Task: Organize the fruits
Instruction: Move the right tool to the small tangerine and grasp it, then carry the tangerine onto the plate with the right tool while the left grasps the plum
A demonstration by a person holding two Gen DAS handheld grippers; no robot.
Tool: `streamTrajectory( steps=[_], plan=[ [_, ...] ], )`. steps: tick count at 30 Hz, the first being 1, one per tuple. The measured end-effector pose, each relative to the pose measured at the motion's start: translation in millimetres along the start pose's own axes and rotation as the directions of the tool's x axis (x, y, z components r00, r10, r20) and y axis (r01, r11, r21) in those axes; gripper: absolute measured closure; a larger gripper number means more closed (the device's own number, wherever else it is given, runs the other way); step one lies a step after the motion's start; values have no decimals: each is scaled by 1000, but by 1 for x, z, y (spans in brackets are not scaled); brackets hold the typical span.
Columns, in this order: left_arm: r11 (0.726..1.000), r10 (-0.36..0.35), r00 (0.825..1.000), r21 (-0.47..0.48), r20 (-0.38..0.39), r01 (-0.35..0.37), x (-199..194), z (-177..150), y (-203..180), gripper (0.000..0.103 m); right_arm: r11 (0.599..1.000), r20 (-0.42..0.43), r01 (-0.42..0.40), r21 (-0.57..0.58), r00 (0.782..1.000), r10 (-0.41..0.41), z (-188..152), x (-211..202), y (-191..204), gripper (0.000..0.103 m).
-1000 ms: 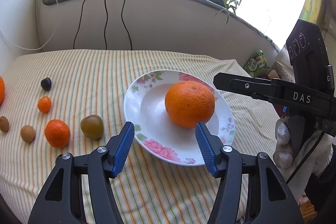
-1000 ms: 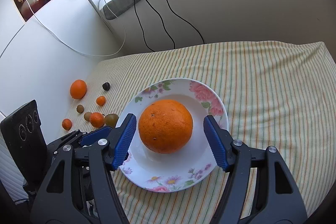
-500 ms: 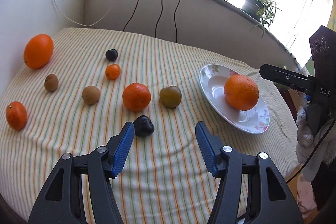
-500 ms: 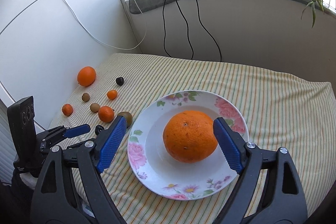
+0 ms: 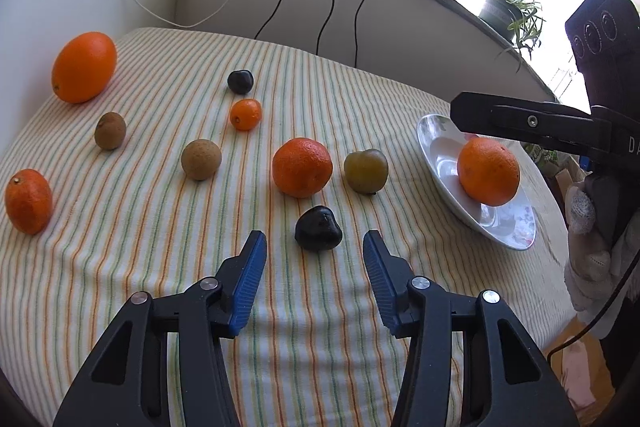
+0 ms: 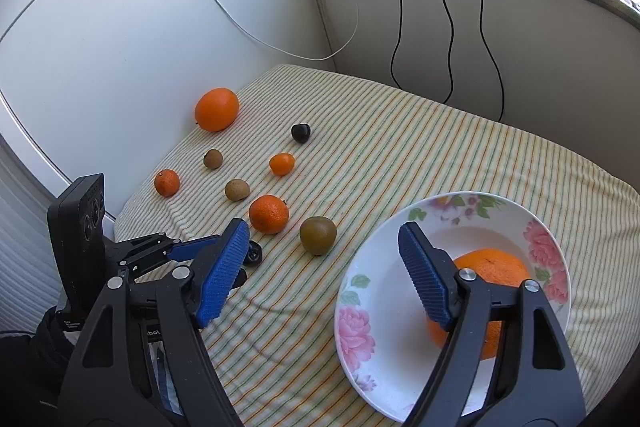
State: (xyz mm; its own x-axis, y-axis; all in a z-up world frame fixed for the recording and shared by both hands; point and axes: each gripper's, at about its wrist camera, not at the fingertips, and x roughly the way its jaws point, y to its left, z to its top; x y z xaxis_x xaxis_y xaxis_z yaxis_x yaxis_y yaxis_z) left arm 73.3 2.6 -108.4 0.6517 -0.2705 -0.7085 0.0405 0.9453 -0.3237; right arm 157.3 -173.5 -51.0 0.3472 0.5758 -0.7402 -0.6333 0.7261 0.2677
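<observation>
Fruits lie scattered over the striped tablecloth (image 5: 160,247), and the left gripper (image 5: 315,255) hangs just short of a small black fruit (image 5: 318,228), its blue pads parted with nothing between them; its jaws have just been closing, and the black fruit sits beyond the fingertips, untouched. Just past that fruit stand a mandarin (image 5: 302,167) and, beside it on the right, a greenish-brown fruit (image 5: 366,171). Further out to the left are a tan round fruit (image 5: 201,159), a smaller brown one (image 5: 110,131), a small orange kumquat-like fruit (image 5: 245,114), a second dark fruit (image 5: 240,81), another mandarin (image 5: 28,201) near the cloth's edge and a large oval orange (image 5: 84,67) by the wall. The right gripper (image 6: 324,267) hovers over the near rim of the floral plate (image 6: 356,311), its jaws standing apart and empty after just closing a little. A big orange (image 6: 492,267) rests in the plate, behind that gripper's right finger and clear of its pads. Black cables (image 6: 444,27) hang down the wall beyond the table.
</observation>
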Motion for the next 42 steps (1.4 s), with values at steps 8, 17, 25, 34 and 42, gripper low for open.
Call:
streamTrajectory(
  steps=[8, 17, 25, 34, 42],
  plan=[
    [1000, -20, 1000, 2, -8, 20, 6, 7, -1, 58, 993, -101, -109, 45, 988, 113, 13, 49, 10, 46],
    [999, -32, 999, -11, -17, 32, 11, 8, 2, 62, 991, -173, -130, 32, 976, 133, 21, 88, 24, 52],
    [999, -36, 999, -11, -21, 36, 14, 10, 3, 64, 995, -206, -99, -4, 974, 96, 22, 106, 31, 55],
    [999, -31, 999, -8, -22, 31, 14, 12, 6, 71, 995, -220, -93, -29, 972, 84, 20, 112, 35, 61],
    [1000, -31, 999, -3, -21, 31, 14, 8, 3, 78, 994, -220, -99, -35, 971, 89, 20, 112, 39, 66]
  ],
)
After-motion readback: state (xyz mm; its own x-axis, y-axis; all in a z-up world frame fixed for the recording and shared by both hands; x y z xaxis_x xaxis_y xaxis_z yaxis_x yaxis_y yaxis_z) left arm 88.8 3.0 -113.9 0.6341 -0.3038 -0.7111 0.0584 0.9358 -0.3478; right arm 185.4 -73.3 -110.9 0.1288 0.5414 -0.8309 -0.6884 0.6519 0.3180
